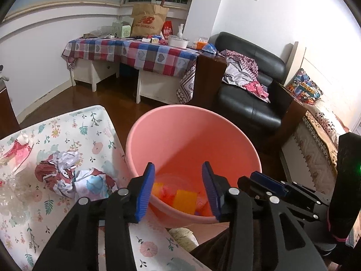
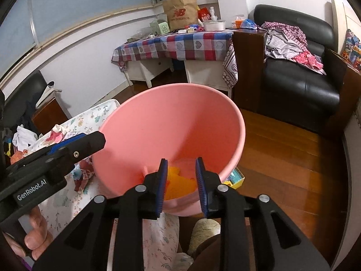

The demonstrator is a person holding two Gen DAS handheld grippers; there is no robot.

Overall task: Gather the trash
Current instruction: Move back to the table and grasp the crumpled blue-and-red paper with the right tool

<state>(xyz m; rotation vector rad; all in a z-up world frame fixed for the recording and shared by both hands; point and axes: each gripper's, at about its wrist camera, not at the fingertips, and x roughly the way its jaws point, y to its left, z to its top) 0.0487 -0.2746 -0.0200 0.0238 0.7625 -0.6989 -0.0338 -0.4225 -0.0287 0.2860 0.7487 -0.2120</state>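
At far left the floral-covered table (image 1: 67, 133) carries crumpled paper wads (image 1: 67, 174) near its right edge, with clear plastic wrap (image 1: 13, 194) further left. Just beside that edge stands the pink bin (image 1: 191, 135), its rim close against the cloth; orange scraps (image 1: 183, 201) lie in its bottom. The left gripper (image 1: 178, 187) hangs over the bin's near rim, jaws spread wide with nothing between them. The right gripper (image 2: 181, 183) sits likewise over the near rim, jaws parted and empty, and shows in the left view as a black body at the bin's right (image 1: 266, 180). Right of the bin, bare wooden floor (image 2: 282, 158) runs to the black armchair (image 2: 300, 85). Only the right view shows a small yellow-edged box (image 2: 235, 177) on the floor against the bin's right side, and the hand (image 2: 33, 232) holding the left gripper; only the left view shows the quilted bed edge (image 1: 311, 144) at far right.
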